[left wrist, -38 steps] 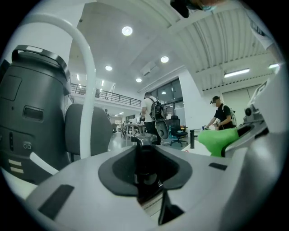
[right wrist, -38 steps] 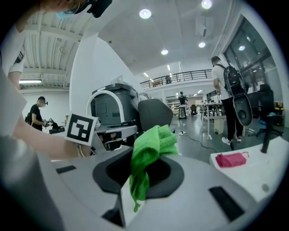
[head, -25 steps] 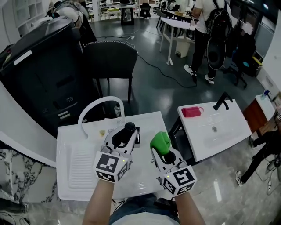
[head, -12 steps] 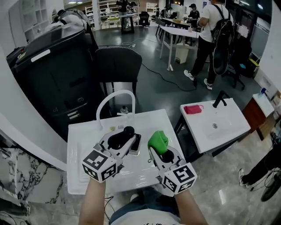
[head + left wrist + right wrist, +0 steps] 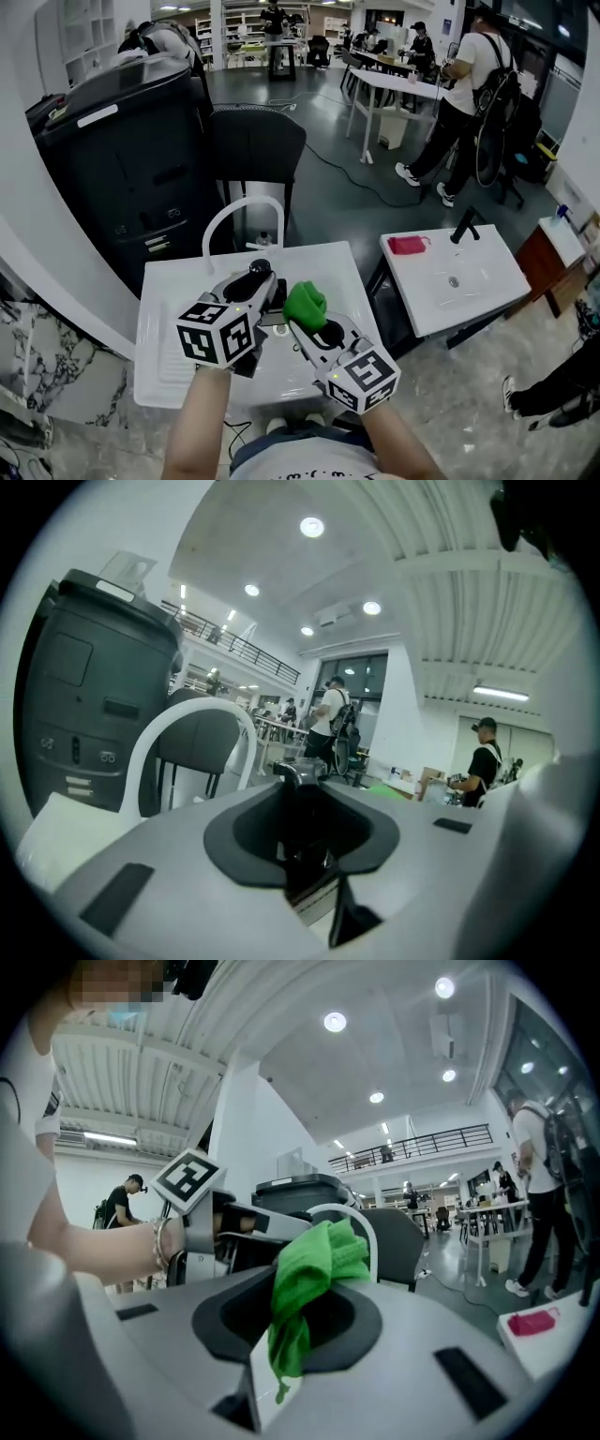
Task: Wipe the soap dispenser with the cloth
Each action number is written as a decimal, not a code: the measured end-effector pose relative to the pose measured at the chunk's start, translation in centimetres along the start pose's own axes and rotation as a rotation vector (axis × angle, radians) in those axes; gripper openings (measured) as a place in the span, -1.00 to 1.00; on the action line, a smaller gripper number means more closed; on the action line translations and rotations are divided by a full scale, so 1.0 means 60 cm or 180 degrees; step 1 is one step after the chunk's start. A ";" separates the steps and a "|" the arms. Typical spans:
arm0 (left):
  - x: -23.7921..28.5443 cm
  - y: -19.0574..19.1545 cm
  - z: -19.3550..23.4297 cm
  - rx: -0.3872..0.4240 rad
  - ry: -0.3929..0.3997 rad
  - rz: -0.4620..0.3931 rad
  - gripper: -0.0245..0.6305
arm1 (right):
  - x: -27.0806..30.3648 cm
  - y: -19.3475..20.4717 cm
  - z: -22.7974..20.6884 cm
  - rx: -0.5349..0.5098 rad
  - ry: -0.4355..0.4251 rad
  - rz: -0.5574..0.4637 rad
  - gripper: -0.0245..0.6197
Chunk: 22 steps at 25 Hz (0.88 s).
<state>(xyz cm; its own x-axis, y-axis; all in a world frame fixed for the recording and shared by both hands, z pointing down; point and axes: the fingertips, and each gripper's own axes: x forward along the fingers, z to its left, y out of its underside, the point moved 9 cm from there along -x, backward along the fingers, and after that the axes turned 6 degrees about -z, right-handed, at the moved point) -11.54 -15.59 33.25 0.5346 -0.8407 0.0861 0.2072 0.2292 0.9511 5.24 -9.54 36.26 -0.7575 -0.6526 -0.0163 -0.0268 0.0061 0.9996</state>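
A dark soap dispenser (image 5: 260, 268) with a black pump head is clamped between the jaws of my left gripper (image 5: 255, 284), lifted above the white sink (image 5: 169, 281). From the left gripper view, the dispenser (image 5: 302, 832) fills the gap between the jaws. My right gripper (image 5: 312, 323) is shut on a bunched green cloth (image 5: 305, 305), which sits right beside the dispenser; whether they touch I cannot tell. In the right gripper view the cloth (image 5: 314, 1274) hangs out of the jaws, with the left gripper (image 5: 234, 1224) just behind it.
A white arched faucet (image 5: 225, 220) rises at the sink's back edge. Behind it are a black chair (image 5: 255, 150) and a dark cabinet (image 5: 112, 159). To the right, a second white sink (image 5: 487, 291) holds a red item (image 5: 408, 245). People stand farther back.
The right gripper has carried the green cloth left, closer to the dispenser. The left gripper has rolled and shifted slightly with the dispenser still in it.
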 end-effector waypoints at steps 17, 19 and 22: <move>0.002 0.023 0.035 -0.0801 -0.0476 0.0061 -0.60 | 0.042 0.088 -0.051 0.0010 0.0309 0.0740 -0.69; 0.004 0.025 0.039 -0.0861 -0.0484 0.0038 -0.60 | 0.041 0.094 -0.053 0.0029 0.0350 0.0792 -0.69; 0.009 0.028 0.039 -0.0968 -0.0452 0.0000 -0.60 | 0.029 0.081 -0.048 0.0050 0.0338 0.0686 -0.69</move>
<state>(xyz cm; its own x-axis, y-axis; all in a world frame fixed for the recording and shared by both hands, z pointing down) -12.82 -16.80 35.61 0.4195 -0.8958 0.1470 0.4538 0.3472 0.8207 5.68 -12.82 41.16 -0.6740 -0.7110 0.2006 0.1173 0.1651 0.9793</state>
